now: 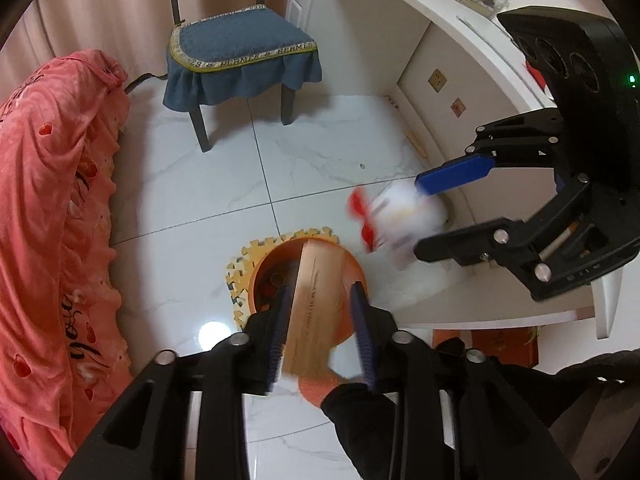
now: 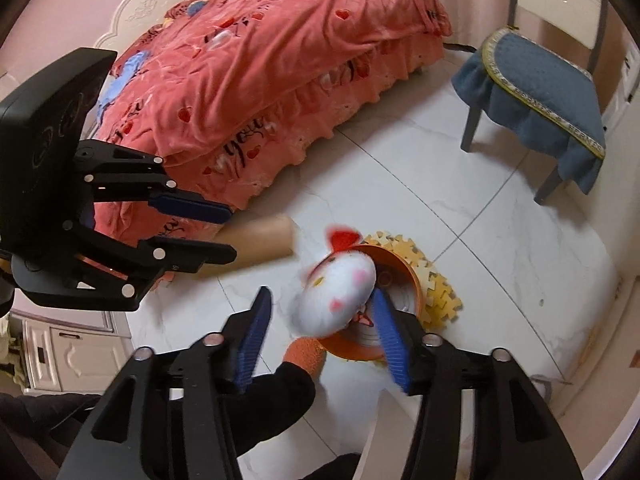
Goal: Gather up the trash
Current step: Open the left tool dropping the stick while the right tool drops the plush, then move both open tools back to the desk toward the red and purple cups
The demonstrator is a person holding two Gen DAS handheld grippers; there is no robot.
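Both grippers angled steeply downward, side by side. Left gripper [image 1: 320, 332] jaws parted, pads clear of contact. Right gripper [image 2: 324, 336] jaws parted wide. Black sleeve [image 2: 276, 400] below.

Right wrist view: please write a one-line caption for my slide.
Open right gripper releases a blurred white toy above the orange bin; the left gripper frees a cardboard tube.

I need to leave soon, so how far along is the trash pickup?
Done: the bin already holds something, too dim to name. In hand: the tube sits loosely in the left gripper over the bin; a blurred white bundle is by the open right gripper. Left: neither is in the bin yet.
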